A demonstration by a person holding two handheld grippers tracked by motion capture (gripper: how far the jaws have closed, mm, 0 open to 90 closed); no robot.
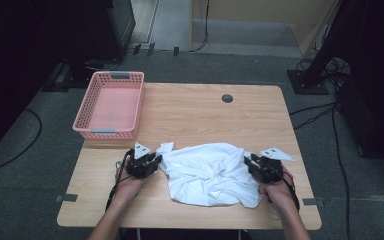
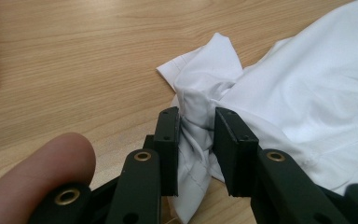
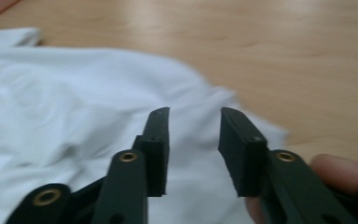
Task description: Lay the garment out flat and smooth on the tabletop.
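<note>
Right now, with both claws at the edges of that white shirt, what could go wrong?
1. The left claw has only a bunched fold of the white shirt between its jaws, and they look slightly parted; a pull may let the fold slip out.
2. The right claw stands open over the cloth with nothing pinched, so lifting now would probably raise one side only.
3. The shirt lies crumpled near the table's front edge; dragging it could pull it off.
</note>
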